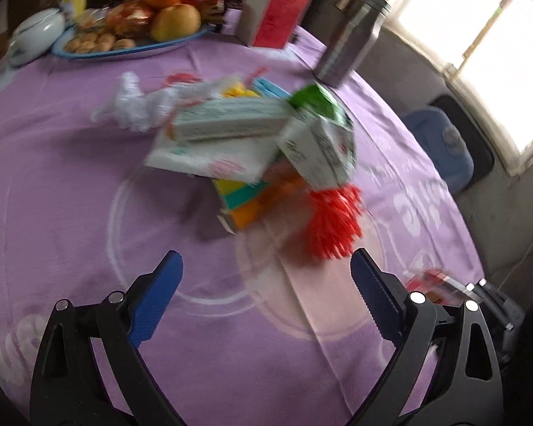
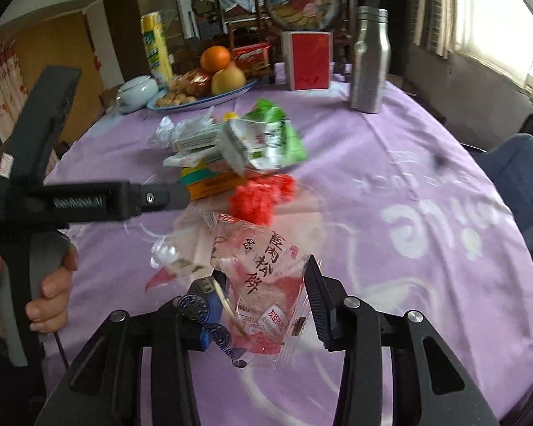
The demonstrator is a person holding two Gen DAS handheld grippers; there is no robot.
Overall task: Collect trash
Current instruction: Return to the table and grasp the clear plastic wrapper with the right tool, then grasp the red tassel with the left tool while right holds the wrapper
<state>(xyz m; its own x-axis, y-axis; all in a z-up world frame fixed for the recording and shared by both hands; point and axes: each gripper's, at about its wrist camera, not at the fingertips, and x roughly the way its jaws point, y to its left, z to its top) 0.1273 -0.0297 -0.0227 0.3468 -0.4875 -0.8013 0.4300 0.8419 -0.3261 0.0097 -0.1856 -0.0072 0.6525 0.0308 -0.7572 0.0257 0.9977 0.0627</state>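
Trash sits heaped mid-table in my left wrist view: a green-and-white crumpled carton (image 1: 318, 138) atop flat white packets, an orange-and-teal box (image 1: 247, 198) and a spiky red plastic ball (image 1: 334, 225), all on the purple round tablecloth (image 1: 71, 177). My left gripper (image 1: 266, 278) hangs near the heap, blue pads spread wide, holding nothing.

From the right wrist view, my right gripper (image 2: 263, 291) is clamped on a clear red-printed snack wrapper (image 2: 263, 277) above the cloth, with the heap beyond. A steel bottle (image 2: 369, 60) stands upright farther back.
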